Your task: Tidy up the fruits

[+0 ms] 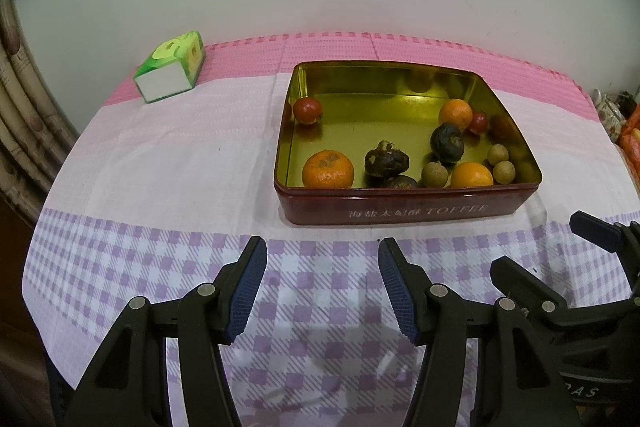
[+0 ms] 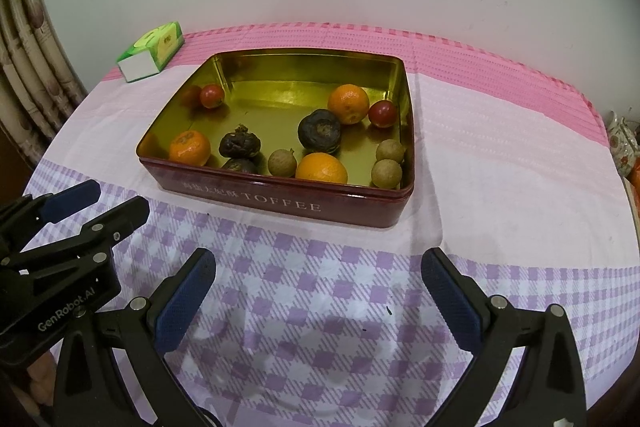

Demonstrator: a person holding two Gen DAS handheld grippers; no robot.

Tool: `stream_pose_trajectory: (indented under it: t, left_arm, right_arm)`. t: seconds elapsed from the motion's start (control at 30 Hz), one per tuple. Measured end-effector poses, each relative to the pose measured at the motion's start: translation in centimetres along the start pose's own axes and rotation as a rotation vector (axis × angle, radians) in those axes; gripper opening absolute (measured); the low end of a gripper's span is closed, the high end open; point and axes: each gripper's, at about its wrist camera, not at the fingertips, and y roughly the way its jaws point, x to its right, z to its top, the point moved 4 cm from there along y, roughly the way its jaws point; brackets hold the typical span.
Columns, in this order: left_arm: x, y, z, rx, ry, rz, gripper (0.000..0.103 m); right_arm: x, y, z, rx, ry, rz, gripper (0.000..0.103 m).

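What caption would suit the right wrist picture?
Open right claw hovering over a checked cloth before a toffee tin of mixed fruit.

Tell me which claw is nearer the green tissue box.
Left. The left claw hangs open over the checked cloth, short of the tin, on the side of the green tissue box. The right claw, also open, hangs further over, opposite the tin's other end.

"TOFFEE" on tin point(image 2: 280, 203) (beside Chinese characters); "GenRobot.AI" on left tongs point(image 2: 96, 211)
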Motion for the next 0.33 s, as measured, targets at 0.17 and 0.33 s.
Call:
stream_pose_trajectory:
  t: [0.17, 0.33]
  left_arm:
    - [0.08, 0.04, 0.07, 0.001, -0.002, -0.002, 0.059]
    - [0.14, 0.16, 0.08, 0.000, -0.002, -0.004, 0.059]
  right_arm:
    - [-0.01, 0.00, 0.03, 0.000, 0.001, 0.000, 0.102]
    - [0.00, 0.02, -0.05, -0.001, 0.001, 0.000, 0.102]
